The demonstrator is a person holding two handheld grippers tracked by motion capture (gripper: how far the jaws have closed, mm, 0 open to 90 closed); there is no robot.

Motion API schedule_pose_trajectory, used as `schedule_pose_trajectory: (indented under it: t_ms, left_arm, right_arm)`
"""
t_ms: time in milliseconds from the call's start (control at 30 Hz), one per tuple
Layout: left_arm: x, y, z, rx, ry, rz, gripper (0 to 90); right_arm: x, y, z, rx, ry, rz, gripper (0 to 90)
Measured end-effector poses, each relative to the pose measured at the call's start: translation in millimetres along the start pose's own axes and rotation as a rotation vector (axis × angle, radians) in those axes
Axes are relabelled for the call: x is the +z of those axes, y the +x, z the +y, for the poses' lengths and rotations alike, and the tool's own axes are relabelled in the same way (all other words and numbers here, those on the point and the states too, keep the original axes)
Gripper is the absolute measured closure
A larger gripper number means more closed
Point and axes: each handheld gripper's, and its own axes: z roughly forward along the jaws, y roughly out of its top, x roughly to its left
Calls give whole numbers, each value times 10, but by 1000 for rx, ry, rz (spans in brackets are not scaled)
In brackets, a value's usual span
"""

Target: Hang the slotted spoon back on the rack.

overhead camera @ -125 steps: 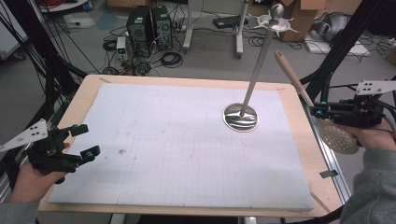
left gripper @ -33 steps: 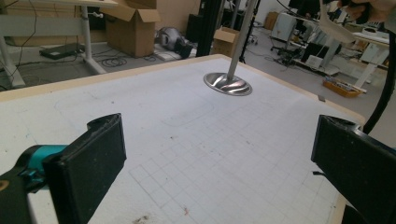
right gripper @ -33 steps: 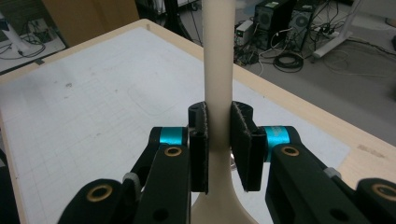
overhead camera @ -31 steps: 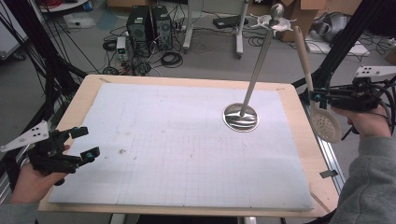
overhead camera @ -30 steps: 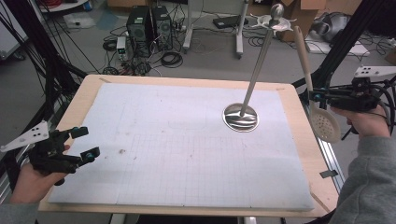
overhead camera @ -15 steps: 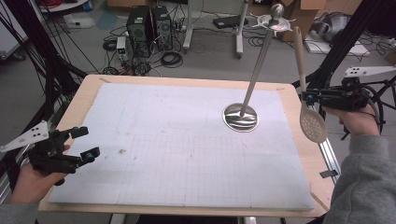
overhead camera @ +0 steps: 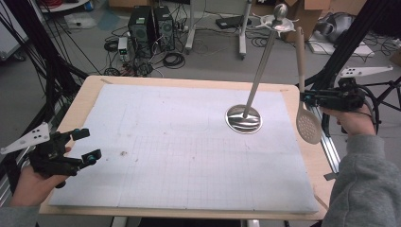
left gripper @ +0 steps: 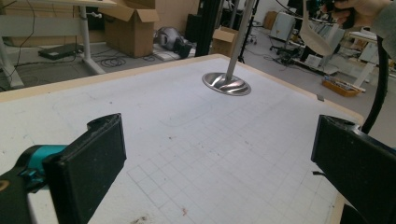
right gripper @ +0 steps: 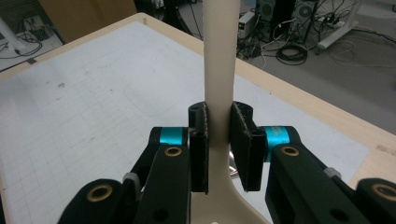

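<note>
Cream slotted spoon (overhead camera: 306, 124), its round head dotted with small holes. The right gripper (overhead camera: 306, 98) on it is black with teal bands, and so is the left gripper (overhead camera: 86, 144). White mat (overhead camera: 179, 156) carries a faint grey grid and a brownish speck, perhaps a stain. Shiny silver stand (overhead camera: 244, 118); pale wood table (overhead camera: 85, 97) rim.

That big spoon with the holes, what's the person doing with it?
A person holds a claw in each hand at a table covered with a white gridded mat. The right claw is shut on the handle of the slotted spoon, gripping it upright with the round holed end hanging down, near the table's right edge. Close by stands a metal stand with a round base and a tall rod. The left claw is open and holds nothing, near the mat's left edge.
</note>
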Motion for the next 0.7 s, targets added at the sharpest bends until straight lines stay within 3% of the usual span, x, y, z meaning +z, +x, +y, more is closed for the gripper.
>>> schedule_pose_trajectory:
  t_ms: [700]
  left_arm:
    - [-16, -7, 8, 1, -3, -2, 35]
  right_arm:
    - [310, 18, 36, -2, 5, -17, 779]
